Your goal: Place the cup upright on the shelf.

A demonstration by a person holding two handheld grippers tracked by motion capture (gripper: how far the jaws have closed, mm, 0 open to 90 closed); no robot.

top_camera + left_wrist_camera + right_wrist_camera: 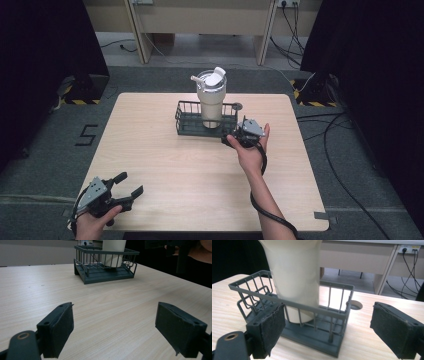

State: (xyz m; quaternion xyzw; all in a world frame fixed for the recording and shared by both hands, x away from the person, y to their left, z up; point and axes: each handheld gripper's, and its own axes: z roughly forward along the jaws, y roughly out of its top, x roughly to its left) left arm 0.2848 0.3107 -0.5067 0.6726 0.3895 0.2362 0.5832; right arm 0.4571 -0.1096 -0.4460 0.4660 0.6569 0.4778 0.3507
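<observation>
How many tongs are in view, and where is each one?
2. The left tongs are open above the table's near left corner. The right tongs are open at the right end of the basket that holds the tumbler.

A big black number 5 [86,134] is marked on the grey floor [45,160]. It sits at about 9 o'clock from the light wooden table [165,170], just off its left edge. No other words, numbers or brand names can be read on anything else, near or far.
</observation>
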